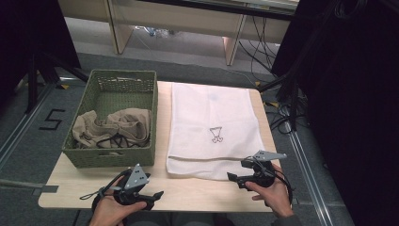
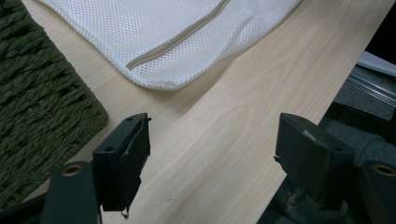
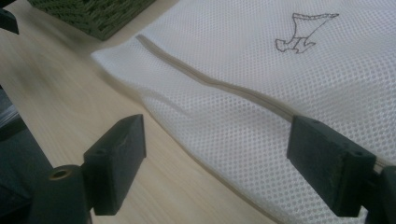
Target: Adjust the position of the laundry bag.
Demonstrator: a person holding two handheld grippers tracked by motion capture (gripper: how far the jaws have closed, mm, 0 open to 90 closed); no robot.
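A white mesh laundry bag [image 1: 211,127] lies flat on the wooden table [image 1: 207,190], its zipper [image 3: 215,81] running along the near end and a small drawn emblem [image 1: 216,135] at its middle. A green woven basket [image 1: 113,120] at the left holds crumpled beige clothes [image 1: 110,127]. My left gripper [image 1: 157,195] hovers over the table's near edge in front of the basket, open and empty; its own view shows the bag's corner [image 2: 163,81] ahead. My right gripper [image 1: 231,178] sits at the bag's near right corner, open, with mesh [image 3: 224,135] lying between its jaws.
The table ends close behind both hands. Grey floor with a taped marking [image 1: 51,120] lies at the left. Dark stands and cables [image 1: 282,113] crowd the right side. Wooden furniture legs [image 1: 233,44] stand beyond the table.
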